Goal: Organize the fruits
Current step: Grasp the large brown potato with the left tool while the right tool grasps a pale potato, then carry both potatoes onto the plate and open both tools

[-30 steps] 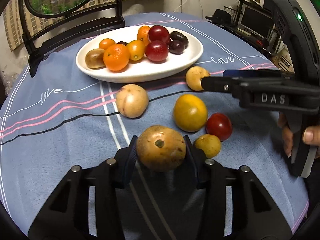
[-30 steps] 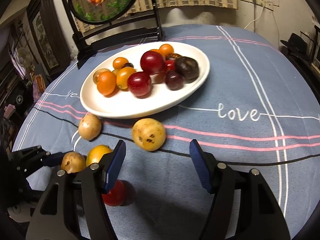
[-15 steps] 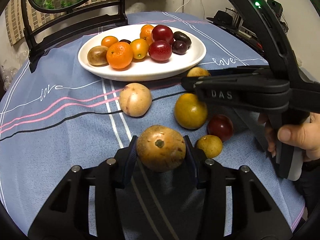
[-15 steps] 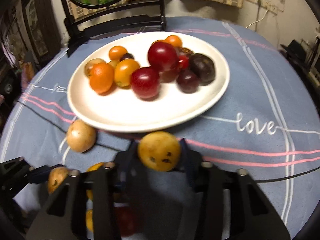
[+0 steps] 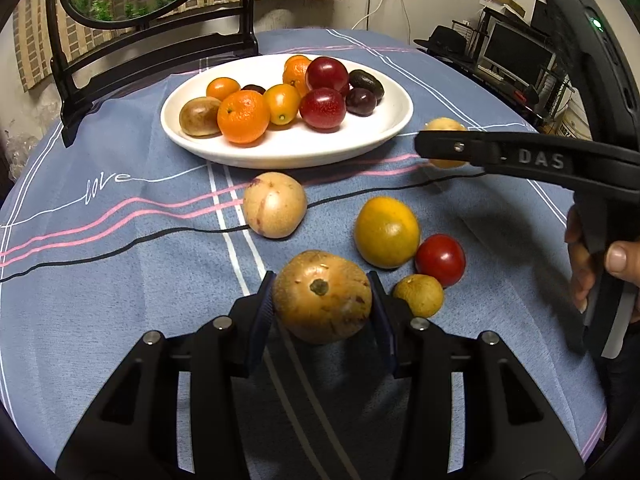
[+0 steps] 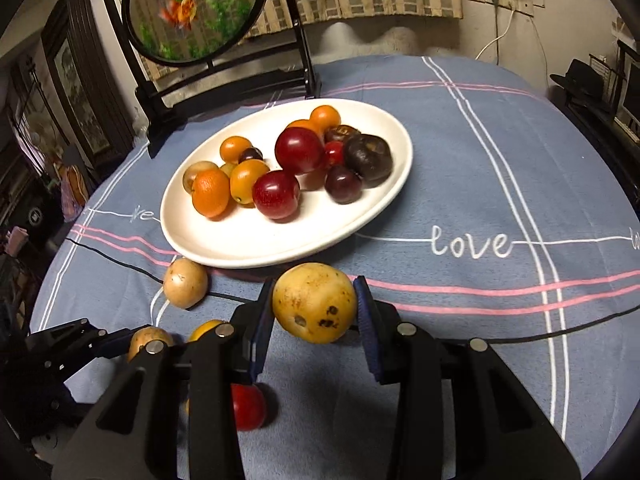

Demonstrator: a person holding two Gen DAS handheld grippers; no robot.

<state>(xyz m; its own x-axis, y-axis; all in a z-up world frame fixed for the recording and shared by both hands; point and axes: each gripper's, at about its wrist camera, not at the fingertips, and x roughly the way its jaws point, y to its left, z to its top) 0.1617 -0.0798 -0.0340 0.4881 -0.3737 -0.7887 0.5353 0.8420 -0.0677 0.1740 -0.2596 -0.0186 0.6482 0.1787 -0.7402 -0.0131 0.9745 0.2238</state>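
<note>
I have each gripper's jaws clamped on a fruit: the left gripper [image 5: 322, 306] grips a brown fruit [image 5: 322, 296], the right gripper [image 6: 314, 312] a spotted yellow fruit [image 6: 315, 302], seemingly lifted, just before the white plate [image 6: 240, 246], ready to join the sorted pile.

Left gripper [image 5: 322, 306] and right gripper [image 6: 314, 312] both point downward, each clamped on a fruit.
</note>
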